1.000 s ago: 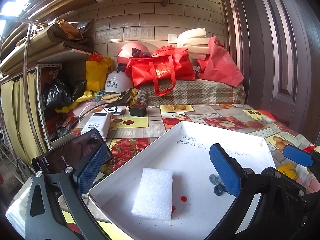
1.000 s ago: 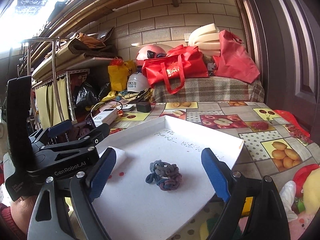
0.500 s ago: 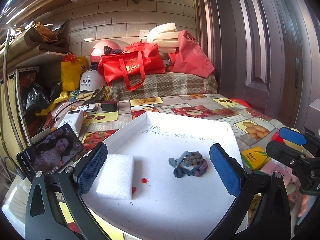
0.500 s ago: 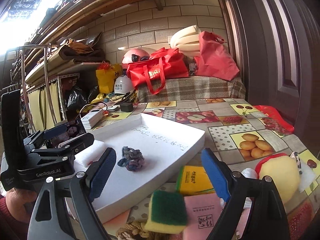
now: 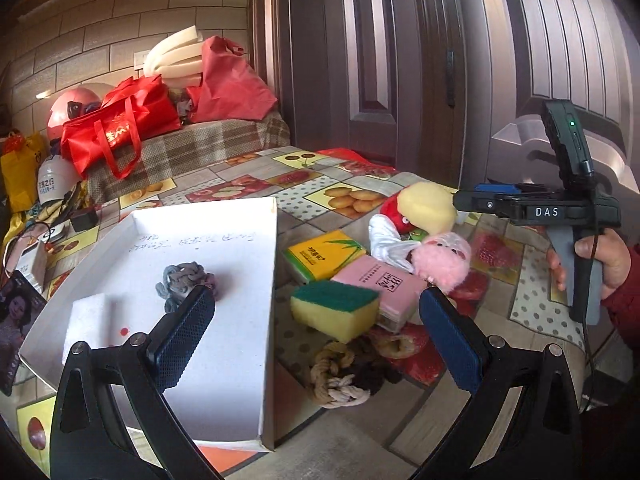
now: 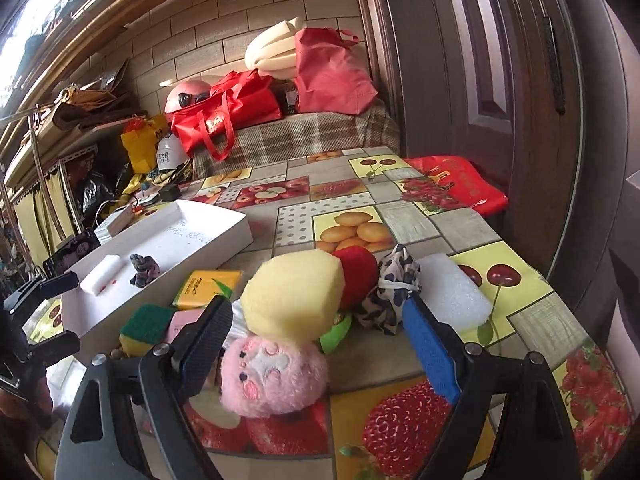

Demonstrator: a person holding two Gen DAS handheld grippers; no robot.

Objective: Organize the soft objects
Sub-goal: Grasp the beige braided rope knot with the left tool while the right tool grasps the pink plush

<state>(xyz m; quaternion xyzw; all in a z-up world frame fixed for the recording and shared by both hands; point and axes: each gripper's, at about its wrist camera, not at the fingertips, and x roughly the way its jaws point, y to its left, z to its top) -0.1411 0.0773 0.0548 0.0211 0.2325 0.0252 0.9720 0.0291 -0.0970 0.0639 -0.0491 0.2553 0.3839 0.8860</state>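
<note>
A white tray (image 5: 256, 360) holds a white foam block (image 5: 86, 320) and a grey-purple knotted rope (image 5: 184, 280). Right of it lies a pile: a yellow-green sponge (image 5: 334, 312), a rope knot (image 5: 340, 372), yellow (image 5: 324, 254) and pink (image 5: 380, 280) tissue packs, a pink plush (image 6: 272, 376), a yellow sponge (image 6: 292, 296) and a red-and-yellow plush (image 5: 424, 204). My left gripper (image 5: 316, 340) is open and empty above the sponge. My right gripper (image 6: 316, 344) is open and empty, with the pink plush between its fingers. It also shows in the left wrist view (image 5: 492, 196).
A white foam block (image 6: 452, 292) and a leopard-print cloth (image 6: 392, 292) lie right of the pile. A phone (image 5: 16, 320) and a power bank (image 5: 34, 264) sit left of the tray. Red bags (image 6: 224, 112) and helmets are stacked at the far end. A door (image 6: 480, 80) stands at right.
Both grippers swung right, from over the tray to the pile of soft objects. The right gripper came down close around the pink plush. Both stayed open and empty.
</note>
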